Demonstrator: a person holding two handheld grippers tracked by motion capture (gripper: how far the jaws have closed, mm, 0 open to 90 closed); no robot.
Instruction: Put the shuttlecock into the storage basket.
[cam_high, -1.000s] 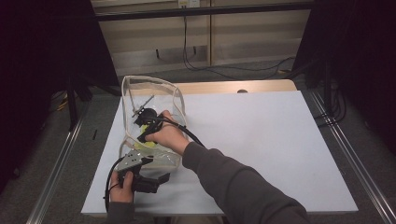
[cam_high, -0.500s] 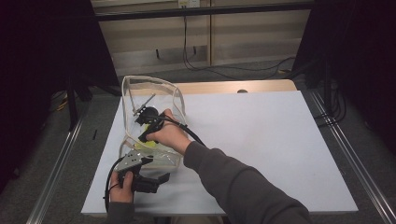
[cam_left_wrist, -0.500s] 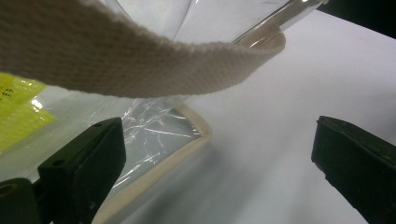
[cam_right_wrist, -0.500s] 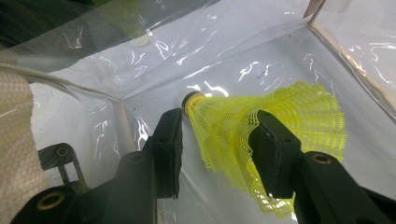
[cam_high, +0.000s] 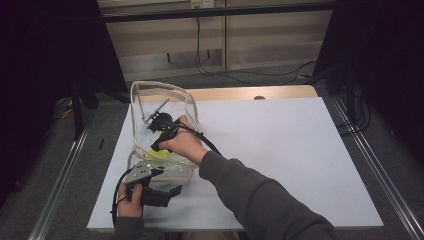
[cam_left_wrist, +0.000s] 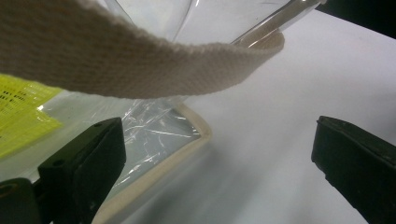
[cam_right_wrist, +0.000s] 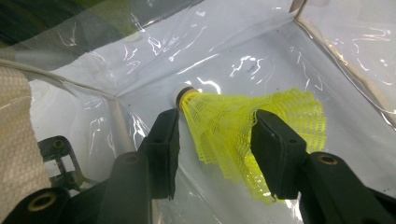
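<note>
Right gripper view: the right gripper is inside a clear plastic bag, its two black jaws spread to either side of a yellow shuttlecock that lies on the bag's glossy floor, cork tip pointing toward 10 o'clock, mesh skirt flaring toward 3 o'clock and crumpled at its lower edge. The jaws flank the skirt without visibly squeezing it, a stance that suggests either a pick-up about to begin or a release just made; the frames do not settle which. In the high view the bag stands at about 9 o'clock on the white table, its stiff, cream-edged mouth held up and open, which is what lets the right hand pass in from the near side. The left gripper, at 7 o'clock by the bag's near end, appears posted there to steady it. The left gripper view shows its jaws parted and pinching nothing, with a coarse woven beige strap crossing just above them and the bag's piped rim beside the left jaw. The film is thin, wrinkled and highly reflective; the shuttlecock is soft netted plastic.
</note>
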